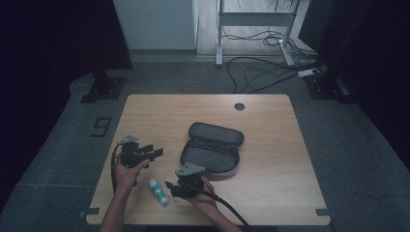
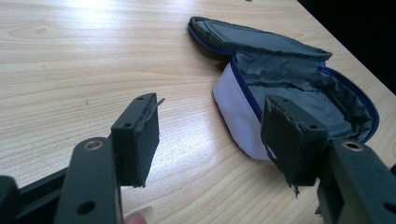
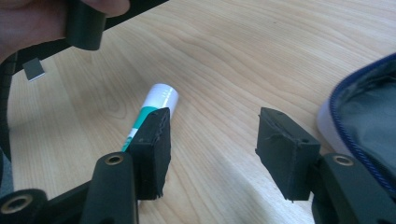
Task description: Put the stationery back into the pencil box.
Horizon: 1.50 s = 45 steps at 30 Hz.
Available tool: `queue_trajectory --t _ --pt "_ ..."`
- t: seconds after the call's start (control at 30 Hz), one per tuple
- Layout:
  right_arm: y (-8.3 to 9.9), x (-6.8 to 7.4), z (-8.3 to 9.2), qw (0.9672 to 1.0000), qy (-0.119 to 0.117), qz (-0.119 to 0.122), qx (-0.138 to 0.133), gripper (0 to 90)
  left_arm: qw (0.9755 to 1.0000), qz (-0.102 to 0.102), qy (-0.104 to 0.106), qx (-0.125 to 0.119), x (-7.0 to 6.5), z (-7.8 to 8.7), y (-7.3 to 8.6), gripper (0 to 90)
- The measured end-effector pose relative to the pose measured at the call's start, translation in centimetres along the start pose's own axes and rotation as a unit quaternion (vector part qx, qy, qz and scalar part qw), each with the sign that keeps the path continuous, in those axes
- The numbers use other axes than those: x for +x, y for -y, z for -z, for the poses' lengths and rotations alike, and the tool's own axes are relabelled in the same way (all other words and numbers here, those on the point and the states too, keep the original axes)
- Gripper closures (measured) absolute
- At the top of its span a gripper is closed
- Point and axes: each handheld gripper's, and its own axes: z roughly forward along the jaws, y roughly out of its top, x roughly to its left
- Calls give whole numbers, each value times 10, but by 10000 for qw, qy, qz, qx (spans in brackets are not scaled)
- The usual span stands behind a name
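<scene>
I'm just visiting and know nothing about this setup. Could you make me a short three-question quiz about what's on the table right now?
1. True or false: the pencil case lies unzipped with its lid folded back.
2. Which gripper is nearer the glue stick: A) left gripper, B) right gripper?
3. Fill in: between the right gripper's jaws there is ____.

Key
1. True; its grey lining shows.
2. B; the stick lies just beyond one jaw in the right gripper view.
3. Nothing; both grippers are open and hold nothing.
</scene>
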Motion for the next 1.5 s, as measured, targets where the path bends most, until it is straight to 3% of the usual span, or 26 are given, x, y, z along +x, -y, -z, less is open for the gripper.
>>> queue_trajectory --t 0.4,0.63,0.9,1.2,1.4,1.5 --pt "-6 19 -15 9998 -69 181 108 444 10000 0 -9 -4 1 2 0 373" --pt "-5 31 -35 9988 -85 323 363 448 10000 1 -11 5 1 1 0 373" --pt "-1 34 -47 9978 -9 364 558 457 10000 -1 5 7 1 1 0 374" --pt "3 35 -50 9961 149 490 713 502 10000 -3 -1 13 1 1 0 374" --pt "4 36 -47 9948 232 659 741 633 10000 -16 -5 38 1 0 0 374" --pt "3 32 -46 9949 108 613 791 646 10000 -21 5 47 1 0 0 374"
